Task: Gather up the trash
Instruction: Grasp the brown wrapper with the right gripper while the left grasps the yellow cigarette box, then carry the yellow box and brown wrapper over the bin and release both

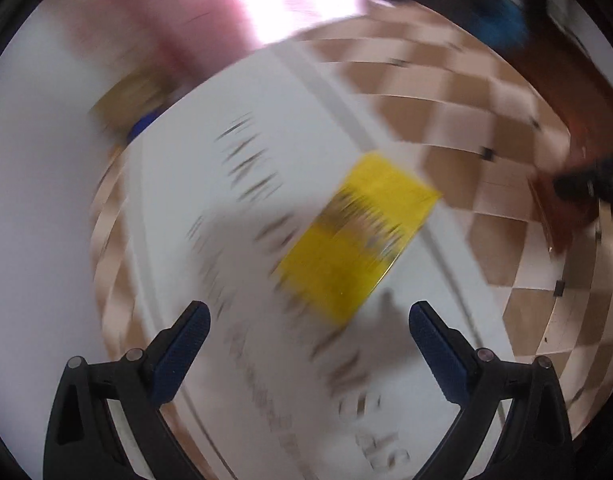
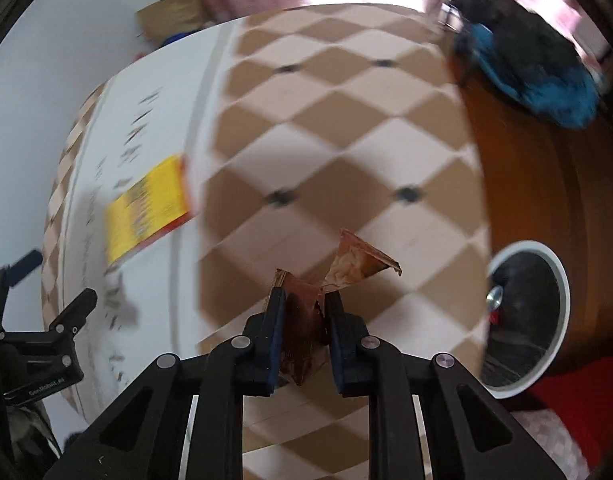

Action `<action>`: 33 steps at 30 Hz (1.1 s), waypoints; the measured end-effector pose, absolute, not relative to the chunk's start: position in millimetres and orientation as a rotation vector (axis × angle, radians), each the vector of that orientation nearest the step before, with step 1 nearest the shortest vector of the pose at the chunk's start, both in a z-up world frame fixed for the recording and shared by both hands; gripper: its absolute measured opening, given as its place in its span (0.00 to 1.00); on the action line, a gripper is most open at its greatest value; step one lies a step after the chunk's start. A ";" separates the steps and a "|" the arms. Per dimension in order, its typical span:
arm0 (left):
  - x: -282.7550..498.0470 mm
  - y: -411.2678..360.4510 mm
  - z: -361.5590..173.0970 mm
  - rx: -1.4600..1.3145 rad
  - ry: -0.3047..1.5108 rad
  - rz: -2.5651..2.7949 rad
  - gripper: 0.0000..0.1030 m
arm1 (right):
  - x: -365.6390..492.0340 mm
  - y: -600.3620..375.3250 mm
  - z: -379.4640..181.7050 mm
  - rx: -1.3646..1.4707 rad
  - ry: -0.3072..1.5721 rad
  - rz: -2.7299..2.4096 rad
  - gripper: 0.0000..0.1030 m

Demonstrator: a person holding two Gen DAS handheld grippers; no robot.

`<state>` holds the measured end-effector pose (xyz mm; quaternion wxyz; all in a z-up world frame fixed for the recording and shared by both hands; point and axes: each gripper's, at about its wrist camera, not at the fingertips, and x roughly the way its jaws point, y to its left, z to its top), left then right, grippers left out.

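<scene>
A yellow flat packet (image 1: 356,234) lies on a white printed sheet (image 1: 234,168) on the checkered floor. My left gripper (image 1: 308,312) is open above the sheet, with the packet just ahead between its fingers. In the right wrist view the packet (image 2: 146,208) lies at the left on the sheet (image 2: 154,92). My right gripper (image 2: 304,300) is shut on a crumpled brown wrapper (image 2: 358,264), held above the floor. The left gripper (image 2: 72,312) shows at the left edge of that view. Both views are motion-blurred.
A white-rimmed bin with a dark liner (image 2: 522,320) stands at the right beside brown wooden furniture (image 2: 546,184). Blue and black cloth (image 2: 538,76) lies on top of it. A cardboard box (image 2: 170,16) stands by pink curtains at the back.
</scene>
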<state>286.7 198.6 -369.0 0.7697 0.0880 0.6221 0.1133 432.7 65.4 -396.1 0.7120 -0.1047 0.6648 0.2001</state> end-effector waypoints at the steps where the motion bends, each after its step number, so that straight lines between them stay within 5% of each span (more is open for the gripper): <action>1: 294.3 195.9 -373.9 0.227 1.369 0.212 0.98 | 439.4 63.6 -398.1 -0.234 1.481 0.432 0.20; 5: 316.3 195.4 -397.2 0.256 1.474 0.056 0.98 | 453.6 62.7 -405.8 -0.259 1.505 0.427 0.20; 11: 329.0 211.0 -390.9 0.099 1.498 -0.055 0.57 | 460.1 76.8 -411.0 -0.297 1.504 0.442 0.20; 23: 288.6 195.1 -368.6 -0.015 1.378 0.119 0.56 | 439.2 75.2 -399.5 -0.291 1.489 0.485 0.18; 33: 261.3 155.7 -282.1 -0.110 1.203 0.191 0.56 | 412.3 41.3 -331.2 -0.209 1.381 0.538 0.18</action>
